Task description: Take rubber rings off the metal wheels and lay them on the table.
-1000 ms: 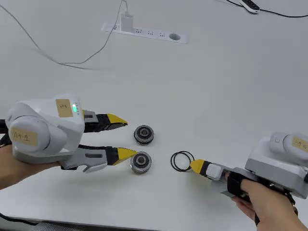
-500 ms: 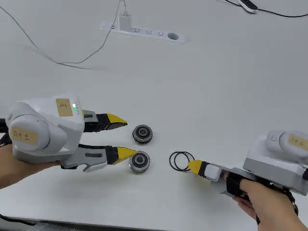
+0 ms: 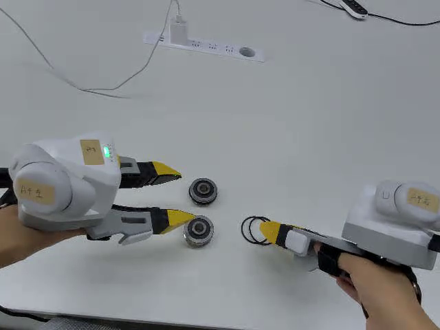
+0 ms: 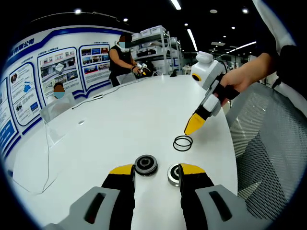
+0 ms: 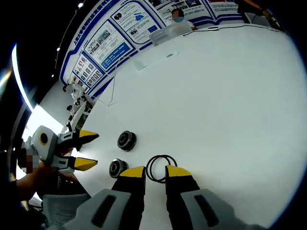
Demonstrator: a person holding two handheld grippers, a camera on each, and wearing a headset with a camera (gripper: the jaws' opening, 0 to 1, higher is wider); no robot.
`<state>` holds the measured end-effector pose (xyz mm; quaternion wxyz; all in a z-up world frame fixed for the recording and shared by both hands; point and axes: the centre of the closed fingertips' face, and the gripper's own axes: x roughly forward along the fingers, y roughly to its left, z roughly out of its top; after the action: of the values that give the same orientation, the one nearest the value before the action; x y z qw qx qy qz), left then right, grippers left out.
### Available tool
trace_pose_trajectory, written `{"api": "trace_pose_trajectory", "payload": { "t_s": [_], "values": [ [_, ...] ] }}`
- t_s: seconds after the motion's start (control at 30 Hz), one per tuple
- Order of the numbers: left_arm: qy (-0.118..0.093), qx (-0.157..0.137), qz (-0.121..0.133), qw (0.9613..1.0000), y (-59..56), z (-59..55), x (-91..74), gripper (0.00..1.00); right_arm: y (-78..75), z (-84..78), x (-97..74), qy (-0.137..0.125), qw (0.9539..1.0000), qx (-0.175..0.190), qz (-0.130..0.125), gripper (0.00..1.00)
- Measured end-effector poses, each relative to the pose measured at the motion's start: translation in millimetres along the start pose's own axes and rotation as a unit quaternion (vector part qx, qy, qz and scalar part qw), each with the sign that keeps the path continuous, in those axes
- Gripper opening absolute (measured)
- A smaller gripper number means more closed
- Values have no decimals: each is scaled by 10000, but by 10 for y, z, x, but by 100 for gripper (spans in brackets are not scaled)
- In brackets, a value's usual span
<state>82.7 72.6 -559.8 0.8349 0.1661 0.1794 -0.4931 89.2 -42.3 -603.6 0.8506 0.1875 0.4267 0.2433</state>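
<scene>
Right gripper (image 3: 267,231) low, perhaps at rings (image 3: 252,229)

far wheel (image 3: 203,191), near wheel (image 3: 199,231) in front; rings (image 3: 256,229) right of it, all on table (image 3: 309,137)

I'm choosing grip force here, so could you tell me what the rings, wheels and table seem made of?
The rings: thin matte black loops lying flat, probably rubber. The wheels: dark rims around shiny silvery hubs, likely metal, perhaps rubber outside. The table: smooth white with faint sheen; laminate or paint, cannot tell.
</scene>
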Motion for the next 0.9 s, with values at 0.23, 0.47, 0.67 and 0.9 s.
{"api": "trace_pose_trajectory", "payload": {
  "t_s": [0.23, 0.47, 0.67, 0.9],
  "values": [
    [116, 25, 18, 9999, 63, -31, 85, 37, 66, 66, -26, -240, 9995, 65, 200, 20],
    [295, -62, 56, 9995, 166, -122, 210, 34, 132, 215, -53, -549, 9978, 96, 351, 20],
    [310, -32, 13, 9995, 188, -90, 336, 33, 129, 215, -44, -507, 9979, 146, 378, 20],
    [405, 28, 15, 9992, 205, -114, 453, 28, 134, 192, -43, -503, 9975, 249, 436, 20]
  ]
}}
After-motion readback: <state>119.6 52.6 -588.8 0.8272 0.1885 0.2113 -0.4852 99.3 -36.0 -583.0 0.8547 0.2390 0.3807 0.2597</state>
